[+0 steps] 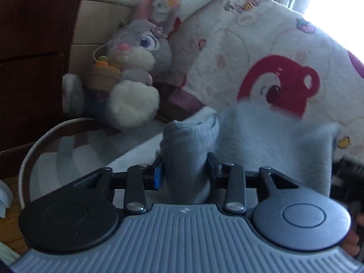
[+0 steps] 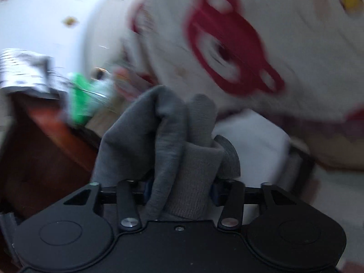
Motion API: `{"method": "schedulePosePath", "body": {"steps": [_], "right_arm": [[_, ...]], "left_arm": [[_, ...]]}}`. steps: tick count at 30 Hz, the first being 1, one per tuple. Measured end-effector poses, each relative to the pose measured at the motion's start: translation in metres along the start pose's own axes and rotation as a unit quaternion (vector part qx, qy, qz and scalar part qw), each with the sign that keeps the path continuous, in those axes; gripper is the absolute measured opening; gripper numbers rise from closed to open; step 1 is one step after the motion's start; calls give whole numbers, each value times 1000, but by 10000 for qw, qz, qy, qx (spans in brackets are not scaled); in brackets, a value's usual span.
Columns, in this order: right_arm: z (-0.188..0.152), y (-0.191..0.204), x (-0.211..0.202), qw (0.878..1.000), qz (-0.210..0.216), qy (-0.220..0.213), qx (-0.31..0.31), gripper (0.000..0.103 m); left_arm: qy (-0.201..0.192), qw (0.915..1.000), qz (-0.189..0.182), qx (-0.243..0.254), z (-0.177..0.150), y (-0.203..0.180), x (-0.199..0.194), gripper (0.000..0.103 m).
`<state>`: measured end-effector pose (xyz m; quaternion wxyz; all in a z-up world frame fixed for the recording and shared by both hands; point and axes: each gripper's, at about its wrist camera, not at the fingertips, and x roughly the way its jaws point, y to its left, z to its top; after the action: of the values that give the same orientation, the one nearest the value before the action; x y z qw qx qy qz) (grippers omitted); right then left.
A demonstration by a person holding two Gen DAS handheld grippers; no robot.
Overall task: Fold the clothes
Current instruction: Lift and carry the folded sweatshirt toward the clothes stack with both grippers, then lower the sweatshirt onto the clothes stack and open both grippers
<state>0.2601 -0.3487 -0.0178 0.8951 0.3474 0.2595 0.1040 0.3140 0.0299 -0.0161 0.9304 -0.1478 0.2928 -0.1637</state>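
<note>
a: two tools, two bunches of the same grey garment (image 1: pixel 188 150), as far as i can tell. my left tool (image 1: pixel 184 167) is clamped on a thick fold of it, cloth filling the gap between the fingers.

b: and the right one?

a: the right tool (image 2: pixel 179 186) has a wad of grey cloth (image 2: pixel 173 141) between its fingers too, pressed in on both sides. the view is blurred, so i can't say which edge it has.

b: where does the garment sit?

a: lifted in front of the bear blanket (image 1: pixel 261 52), beside the stuffed rabbit (image 1: pixel 134 68). i judge this is the carry and spread step, no fold made yet.

b: next?

a: i'd pull the two grips apart to stretch it flat, then lay it on the bed.
</note>
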Motion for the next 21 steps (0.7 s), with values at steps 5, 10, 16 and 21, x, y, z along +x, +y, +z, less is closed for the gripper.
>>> {"method": "schedulePosePath", "body": {"steps": [5, 10, 16, 21], "right_arm": [[-12, -14, -19, 9996, -47, -54, 280, 81], [-8, -19, -12, 9963, 813, -61, 283, 41], [-3, -22, -2, 9986, 382, 59, -351, 69], [-3, -27, -13, 9994, 115, -10, 316, 83]], "left_arm": [[-2, 9988, 255, 420, 7, -18, 3, 41], [-305, 9966, 508, 579, 9, -22, -4, 41], [-458, 9966, 605, 327, 14, 0, -2, 44], [-311, 9970, 701, 88, 22, -3, 7, 44]]}}
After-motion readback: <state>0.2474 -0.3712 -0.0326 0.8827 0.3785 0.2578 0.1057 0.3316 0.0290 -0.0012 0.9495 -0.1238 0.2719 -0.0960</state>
